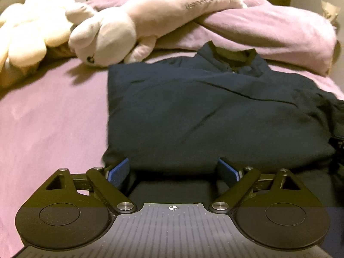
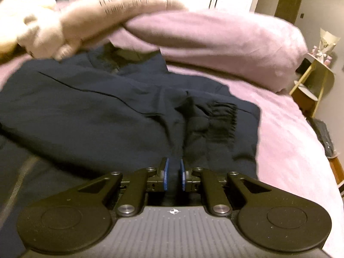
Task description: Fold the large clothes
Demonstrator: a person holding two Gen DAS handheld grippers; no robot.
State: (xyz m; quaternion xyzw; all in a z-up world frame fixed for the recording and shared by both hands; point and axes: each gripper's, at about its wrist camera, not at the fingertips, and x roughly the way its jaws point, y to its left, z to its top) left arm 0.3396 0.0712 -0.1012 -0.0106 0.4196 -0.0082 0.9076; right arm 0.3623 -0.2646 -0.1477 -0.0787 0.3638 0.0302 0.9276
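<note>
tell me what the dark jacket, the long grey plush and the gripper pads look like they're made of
Dark jacket: looks like a matte woven fabric, maybe lightly padded; soft creases, no shine.
Long grey plush: short-pile fleece, stuffed; fuzzy surface, rounded limbs, text printed on its body.
Left gripper pads: blue, apparently textured rubber or foam, set on black hard-plastic fingers; exact material unclear.

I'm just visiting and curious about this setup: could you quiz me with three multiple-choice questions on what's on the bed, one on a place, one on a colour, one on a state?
1. Where is the garment's collar?
A. toward the pillow
B. beside the claws
C. hanging off the bed

2. What colour is the sheet?
A. green
B. pinkish-lilac
C. black

3. How does the left claw stand?
A. wide open
B. clamped on the pillow
C. gripping a toy

Key: A, the dark navy garment has its collar by the pillow; B, the sheet shows it; A, the left claw pads stand apart, pressing nothing.
</note>
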